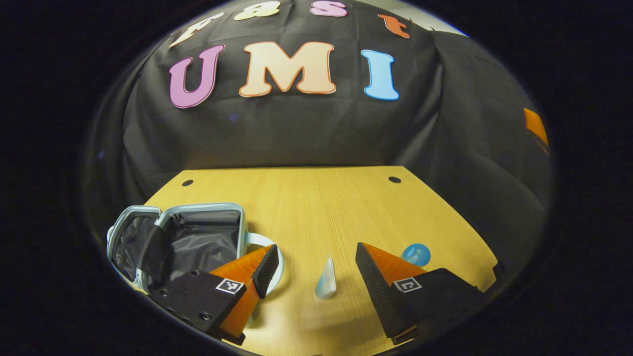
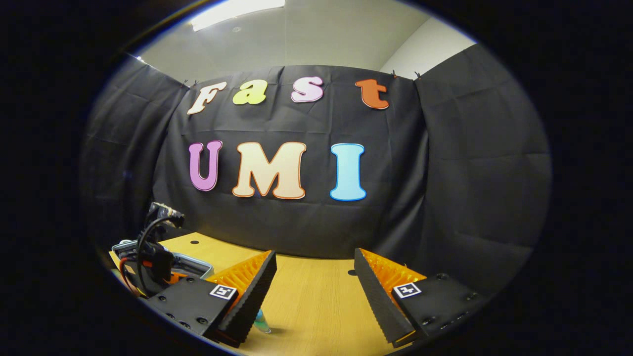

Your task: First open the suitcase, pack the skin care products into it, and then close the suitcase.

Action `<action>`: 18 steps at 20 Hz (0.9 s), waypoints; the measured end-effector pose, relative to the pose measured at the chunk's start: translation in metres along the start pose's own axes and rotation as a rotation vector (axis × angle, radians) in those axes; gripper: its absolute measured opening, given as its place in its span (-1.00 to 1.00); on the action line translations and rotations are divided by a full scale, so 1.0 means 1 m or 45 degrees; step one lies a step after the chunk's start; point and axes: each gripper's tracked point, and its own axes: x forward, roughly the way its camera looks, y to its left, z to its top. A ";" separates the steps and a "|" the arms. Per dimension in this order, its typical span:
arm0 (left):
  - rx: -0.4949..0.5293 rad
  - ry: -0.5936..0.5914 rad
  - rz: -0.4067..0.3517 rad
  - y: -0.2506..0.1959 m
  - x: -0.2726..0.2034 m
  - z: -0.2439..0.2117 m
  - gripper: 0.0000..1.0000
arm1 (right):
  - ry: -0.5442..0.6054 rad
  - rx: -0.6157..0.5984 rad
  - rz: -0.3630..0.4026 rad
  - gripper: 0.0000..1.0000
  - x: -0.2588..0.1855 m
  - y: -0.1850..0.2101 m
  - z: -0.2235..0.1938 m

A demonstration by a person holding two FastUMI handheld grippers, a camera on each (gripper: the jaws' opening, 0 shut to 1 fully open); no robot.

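Wooden table: suitcase, tube, jar.

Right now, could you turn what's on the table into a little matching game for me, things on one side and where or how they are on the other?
Things:
1. suitcase
2. pale tube
3. blue round item
4. left tool

States:
A. half hidden behind the right finger, left gripper view
B. fingers apart, holding nothing
C. lid open, dark lining showing
D. on the table between the left tool's fingers, untouched

Pairs: 1-C, 2-D, 3-A, 4-B
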 end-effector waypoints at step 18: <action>0.020 0.124 -0.006 0.003 0.006 -0.025 -0.55 | 0.206 0.045 0.264 0.98 0.021 0.074 -0.079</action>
